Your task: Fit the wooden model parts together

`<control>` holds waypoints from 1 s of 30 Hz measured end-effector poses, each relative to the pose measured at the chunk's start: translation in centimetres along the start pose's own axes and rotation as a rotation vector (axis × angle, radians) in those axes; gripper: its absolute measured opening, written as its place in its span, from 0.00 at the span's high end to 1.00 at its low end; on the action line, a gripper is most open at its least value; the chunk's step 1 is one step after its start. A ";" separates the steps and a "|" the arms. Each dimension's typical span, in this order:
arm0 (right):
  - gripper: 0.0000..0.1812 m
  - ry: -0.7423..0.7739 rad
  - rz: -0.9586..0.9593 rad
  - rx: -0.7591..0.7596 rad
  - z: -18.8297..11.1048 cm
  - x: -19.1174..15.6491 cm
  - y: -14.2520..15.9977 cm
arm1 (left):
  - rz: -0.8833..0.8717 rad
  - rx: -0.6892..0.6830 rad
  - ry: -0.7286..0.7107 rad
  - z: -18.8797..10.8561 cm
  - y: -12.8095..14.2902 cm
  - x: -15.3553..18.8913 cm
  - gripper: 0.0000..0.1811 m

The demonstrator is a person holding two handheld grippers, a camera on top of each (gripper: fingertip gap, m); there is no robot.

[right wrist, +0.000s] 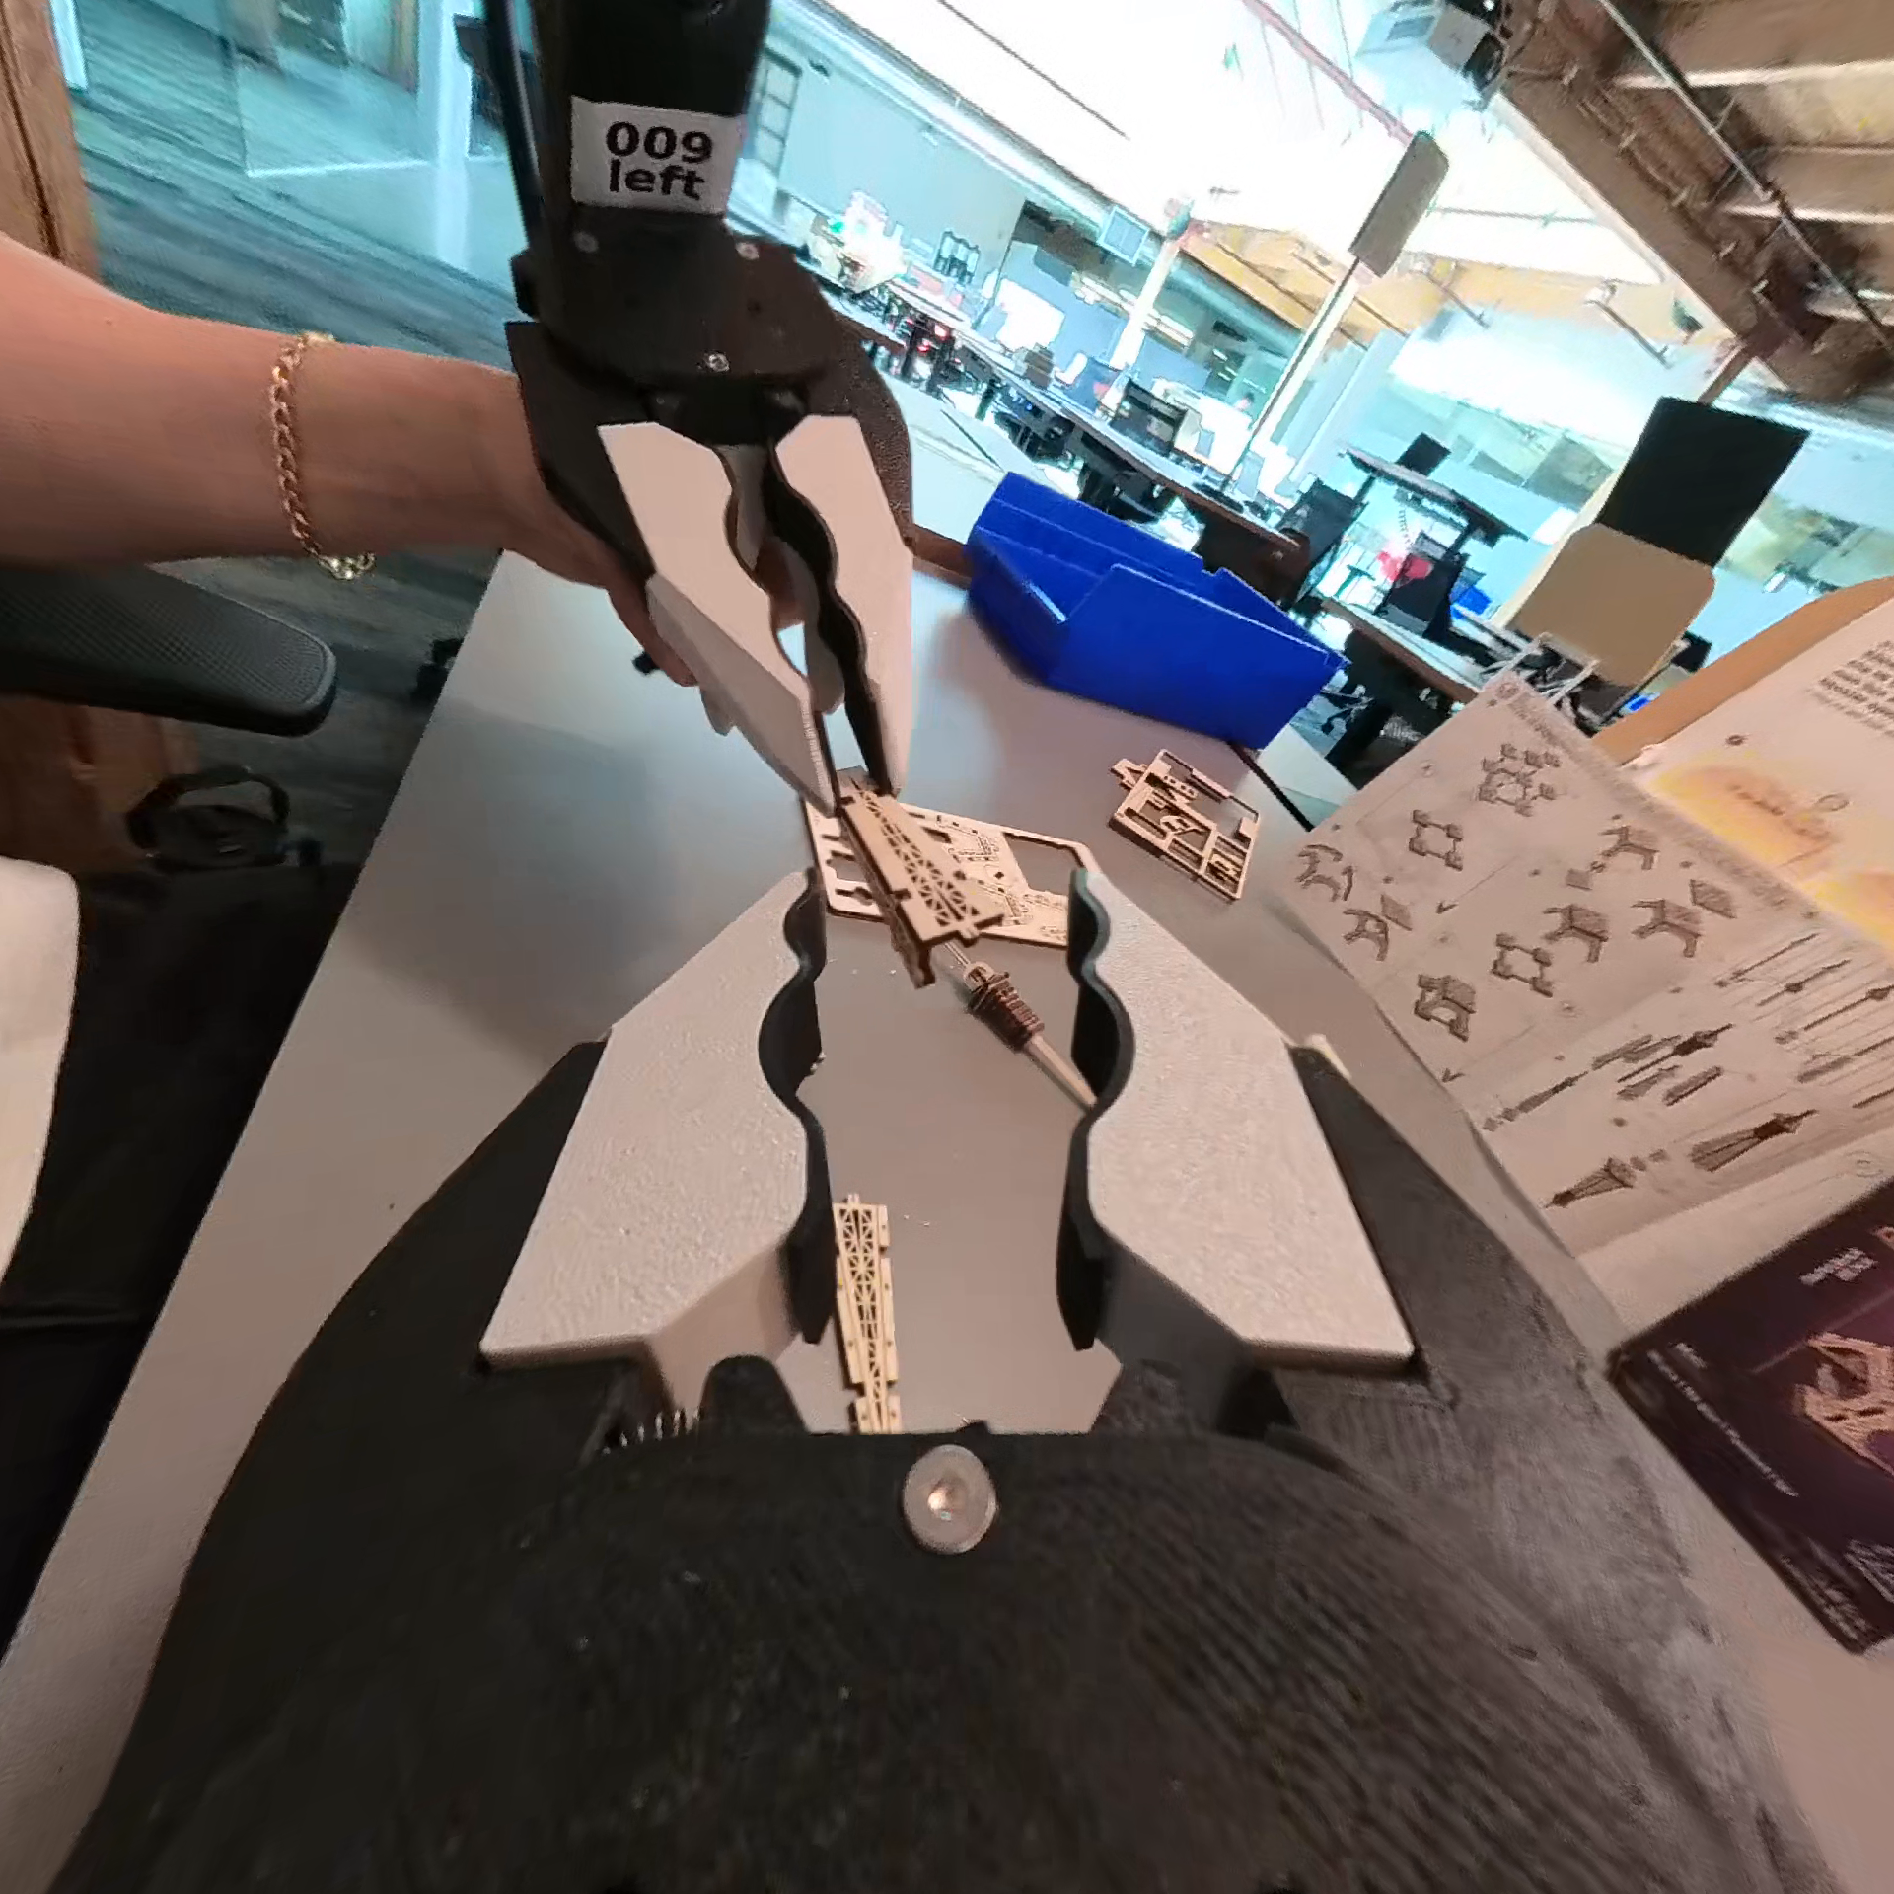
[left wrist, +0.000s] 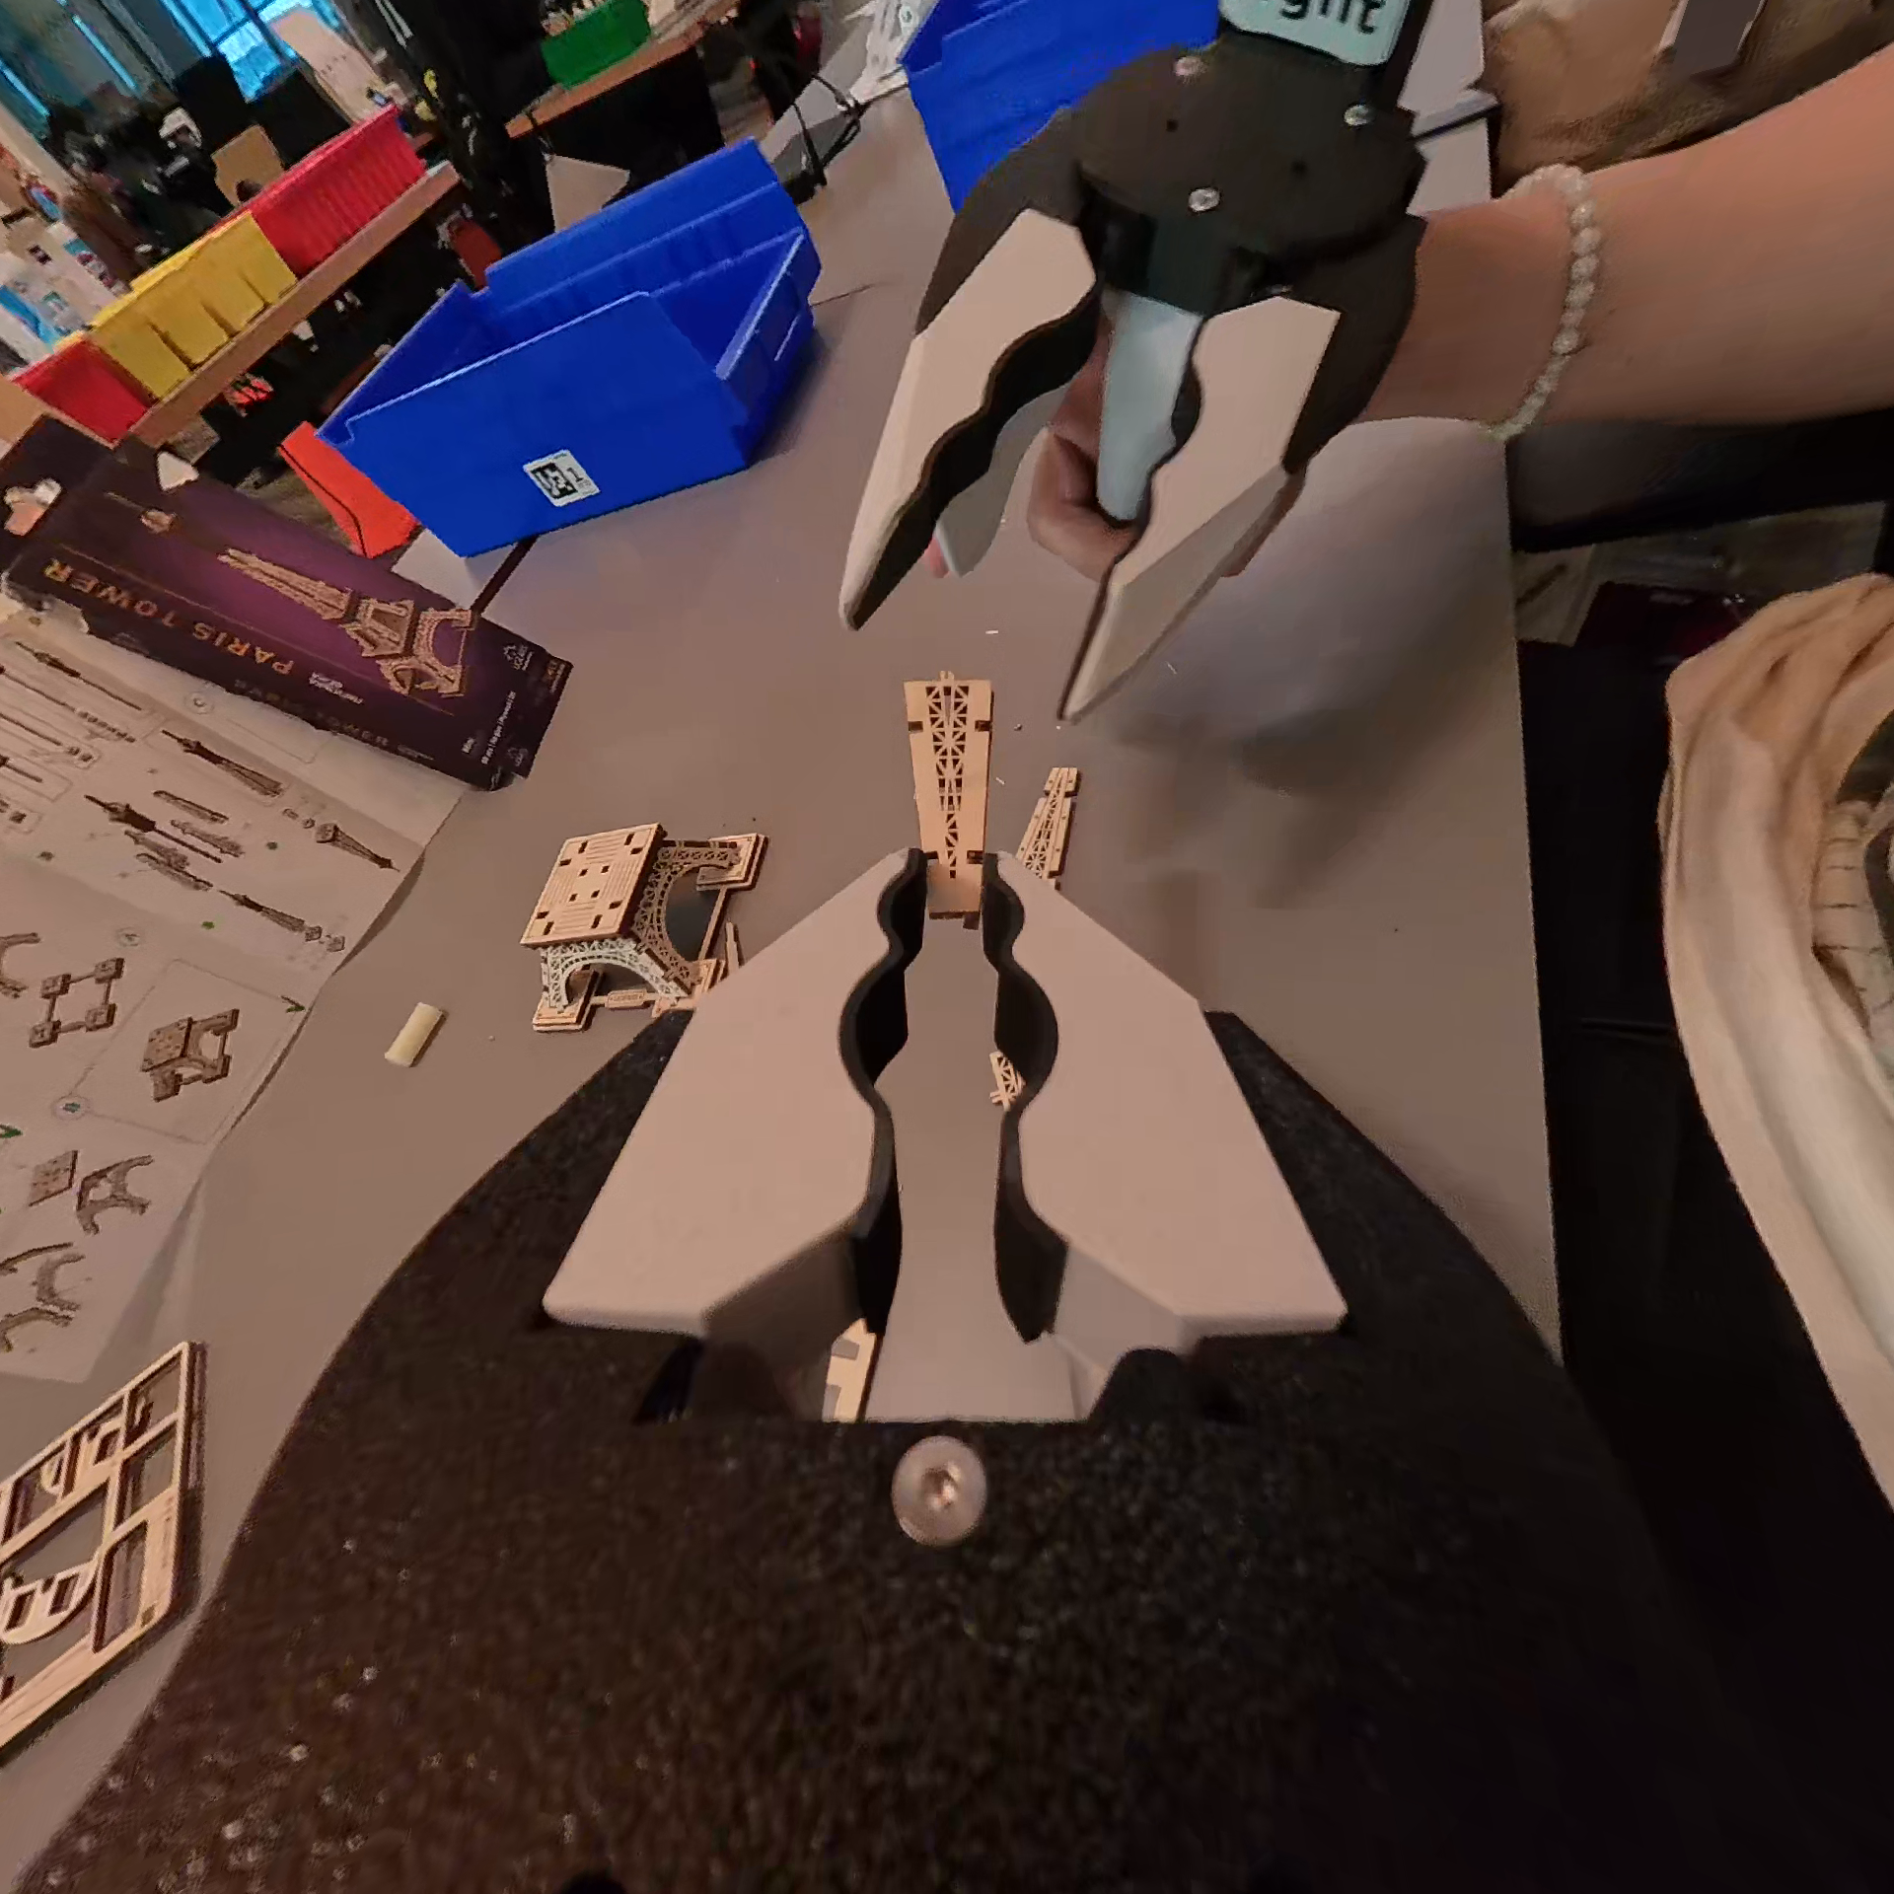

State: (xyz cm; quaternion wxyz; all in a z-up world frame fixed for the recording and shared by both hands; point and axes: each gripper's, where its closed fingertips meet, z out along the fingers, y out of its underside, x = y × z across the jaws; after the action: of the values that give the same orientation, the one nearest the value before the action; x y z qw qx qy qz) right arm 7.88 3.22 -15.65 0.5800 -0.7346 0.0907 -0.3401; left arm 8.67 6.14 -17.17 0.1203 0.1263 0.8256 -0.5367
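Lattice panel point(left wrist: 951, 789), tapered and of pale wood, is clamped at its narrow end between the closed tips of the left gripper point(left wrist: 953, 871) and held clear of the grey bench point(left wrist: 635, 635). Right gripper point(left wrist: 958, 666) hangs above and beyond it, jaws parted and empty. A second lattice strip point(right wrist: 869, 1312) lies flat on the bench between the right gripper's fingers point(right wrist: 676, 1158), untouched. Tower base point(left wrist: 635, 922), partly assembled, lies tipped on its side to the left of the held panel. A slender spire-like part point(right wrist: 1015, 1015) lies nearby, possibly wound with wire. Instruction sheet point(left wrist: 154, 922), product box point(left wrist: 287, 635) and blue bin point(left wrist: 594, 410) occupy the bench's left side.
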 end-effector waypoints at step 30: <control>0.74 0.080 -0.434 -0.083 0.4 -0.6 0.8 | -0.430 0.057 0.165 -0.2 0.6 -0.2 0.95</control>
State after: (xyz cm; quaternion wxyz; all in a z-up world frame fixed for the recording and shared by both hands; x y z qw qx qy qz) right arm 7.88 3.60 -16.68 0.4586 -0.7460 -0.0325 -0.4819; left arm 9.04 6.57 -17.54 -0.0682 -0.0057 0.8249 -0.5610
